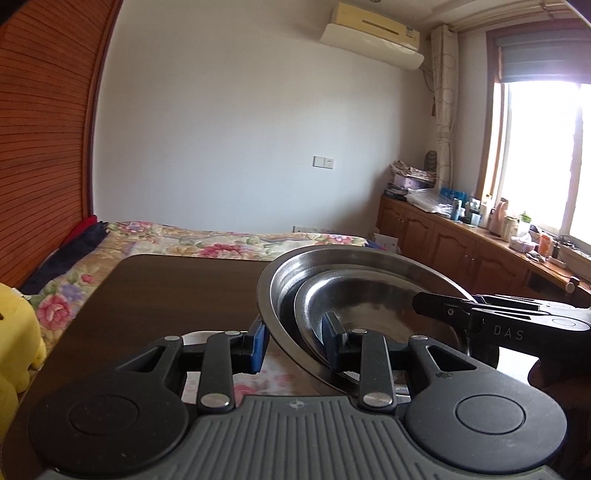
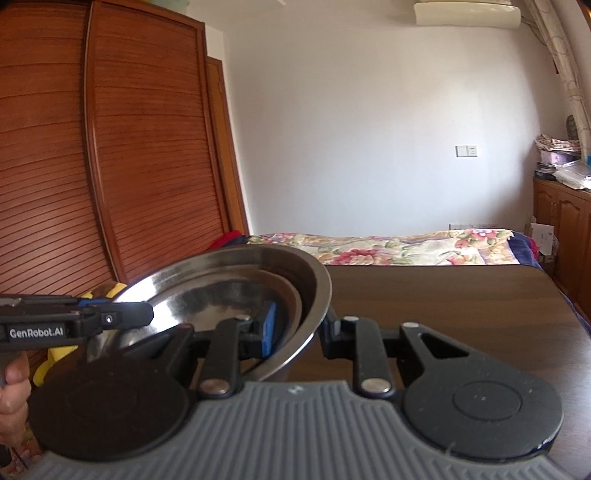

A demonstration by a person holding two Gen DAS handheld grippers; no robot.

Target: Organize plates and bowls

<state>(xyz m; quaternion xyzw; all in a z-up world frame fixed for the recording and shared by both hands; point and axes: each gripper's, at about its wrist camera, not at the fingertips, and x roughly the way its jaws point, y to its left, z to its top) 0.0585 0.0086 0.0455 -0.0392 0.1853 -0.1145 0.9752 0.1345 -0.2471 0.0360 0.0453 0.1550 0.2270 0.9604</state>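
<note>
A: How is the large steel bowl [image 1: 354, 266] held?

B: Its near rim is straddled by the left gripper [image 1: 297, 341], one blue pad outside the wall, one inside; whether it is pinched cannot be told. The opposite rim is straddled likewise by the right gripper [image 2: 301, 334]. A smaller bowl [image 1: 373, 306] is nested inside.

A: And the room around it?

B: The dark table [image 2: 461, 306] is seen bare to its far edge, the flowered bed [image 2: 388, 249] beyond.

Bed [image 1: 221, 240] w/ floral cover lying along white wall [image 1: 240, 129]; slatted wood wardrobe [image 2: 110, 147] standing left of bed, window [image 1: 539, 155] glaring right of it, AC unit [image 1: 373, 33] hanging above.
</note>
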